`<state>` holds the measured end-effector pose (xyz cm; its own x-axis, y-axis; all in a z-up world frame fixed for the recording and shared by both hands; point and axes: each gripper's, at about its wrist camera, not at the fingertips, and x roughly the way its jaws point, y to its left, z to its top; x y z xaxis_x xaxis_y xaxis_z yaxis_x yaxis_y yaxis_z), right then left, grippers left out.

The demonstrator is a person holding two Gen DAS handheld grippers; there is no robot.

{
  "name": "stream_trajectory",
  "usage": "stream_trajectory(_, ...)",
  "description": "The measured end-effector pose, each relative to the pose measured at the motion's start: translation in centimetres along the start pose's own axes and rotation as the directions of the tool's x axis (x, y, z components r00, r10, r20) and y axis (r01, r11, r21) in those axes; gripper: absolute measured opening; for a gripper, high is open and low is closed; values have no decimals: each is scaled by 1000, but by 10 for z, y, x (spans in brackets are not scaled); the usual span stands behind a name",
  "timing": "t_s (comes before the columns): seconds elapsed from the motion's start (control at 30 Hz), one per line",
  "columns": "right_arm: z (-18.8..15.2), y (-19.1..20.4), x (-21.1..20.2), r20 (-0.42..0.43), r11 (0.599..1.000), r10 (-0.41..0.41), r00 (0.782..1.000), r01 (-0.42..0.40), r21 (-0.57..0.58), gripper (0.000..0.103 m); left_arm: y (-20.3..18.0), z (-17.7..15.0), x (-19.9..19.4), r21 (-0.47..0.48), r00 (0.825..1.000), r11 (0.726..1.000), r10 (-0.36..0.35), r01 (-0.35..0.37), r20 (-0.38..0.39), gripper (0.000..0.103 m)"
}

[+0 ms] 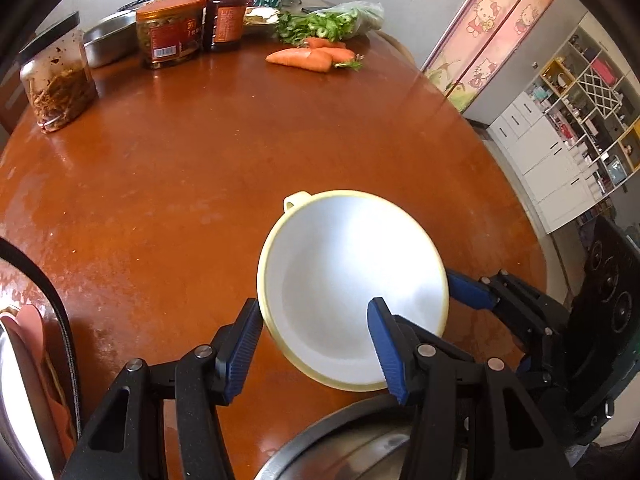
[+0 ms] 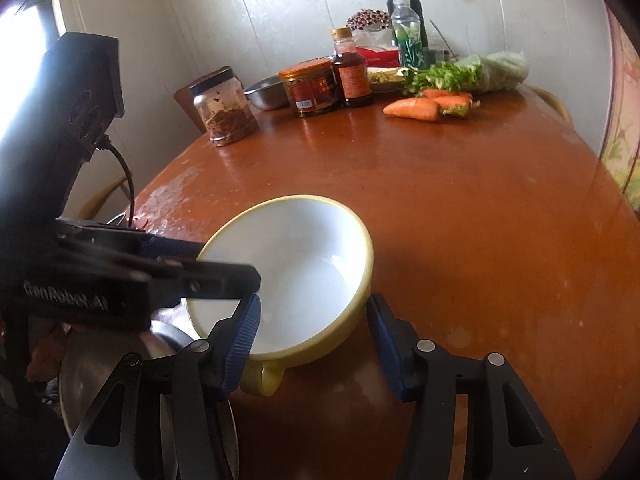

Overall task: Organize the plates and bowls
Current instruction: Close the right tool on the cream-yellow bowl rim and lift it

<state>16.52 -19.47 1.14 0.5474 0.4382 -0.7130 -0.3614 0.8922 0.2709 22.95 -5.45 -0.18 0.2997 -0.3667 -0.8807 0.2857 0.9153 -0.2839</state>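
Two grippers meet at your yellow-rimmed bowl (image 1: 352,288), tilted above the table (image 1: 180,168); your left gripper (image 1: 316,344) clamps its near rim; your right gripper (image 2: 314,344) straddles the handle side, grip uncertain.

Both cameras ride on the handheld grippers, each looking forward and steeply down along its 2 fingers. The left view sits close over the yellow-rimmed bowl (image 1: 352,288), facing the cupboards. The right view faces the wall. Both share the bowl (image 2: 288,276), the round table (image 1: 180,168) and the carrots (image 2: 416,109).
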Motion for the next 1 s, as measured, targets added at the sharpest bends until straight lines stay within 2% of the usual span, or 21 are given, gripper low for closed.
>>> stream_trajectory(0.37, 11, -1, 12, -34, 1000, 22, 999, -22, 7, 56, 22, -4, -10, -57, 999, 998, -33, 33, 3, 53)
stream_trajectory(0.53, 12, -2, 14, -48, 999, 39, 998, -38, 22, 56, 26, -11, -5, -60, 999, 998, -21, 18, -44, 53)
stream_trajectory(0.6, 12, 0, 14, -49, 999, 43, 998, -43, 18, 56, 25, -11, -1, -51, 997, 998, -47, 44, -58, 52)
stream_trajectory(0.67, 13, 2, 14, -48, 999, 42, 998, -41, 8, 51, 24, -9, 2, -53, 997, 998, -48, 45, -61, 51)
stream_trajectory(0.83, 18, 1, 14, -35, 999, 50, 998, -49, 15, 50, 29, -2, -1, -83, 998, 995, -63, 61, -20, 51)
stream_trajectory(1.0, 24, 10, 6, 1, 998, 57, 998, -56, -14, 50, 32, -3, -23, -102, 996, 993, -60, 66, 63, 51)
